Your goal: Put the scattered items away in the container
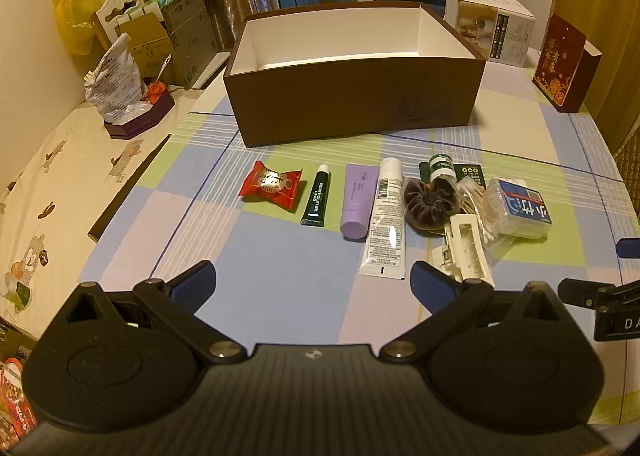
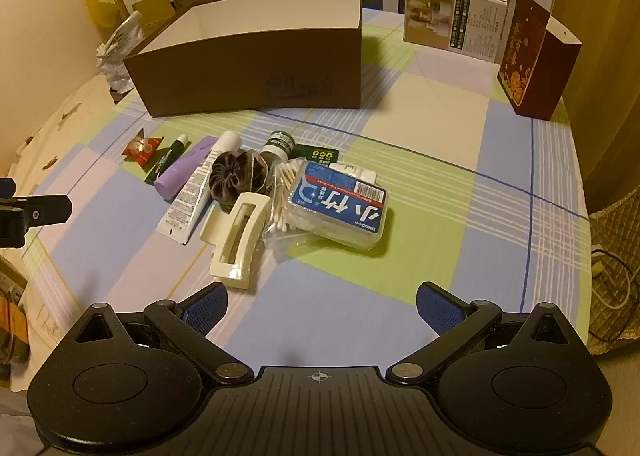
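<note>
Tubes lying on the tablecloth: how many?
3, side by side before the box: green tube, purple tube, white tube. Others may hide under the pile.

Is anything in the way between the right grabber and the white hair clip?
Nothing visible. The right gripper is open, and only bare tablecloth lies between it and the white hair clip, the nearest item. The brown box stands open beyond the pile.

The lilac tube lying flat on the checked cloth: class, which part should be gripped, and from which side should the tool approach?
Grip the lilac tube across its round middle, coming down from above with the fingers on its two long sides. It lies flat, pointing toward the brown box. The gap to the green tube looks clear, but the white tube sits close, so that finger needs care.
</note>
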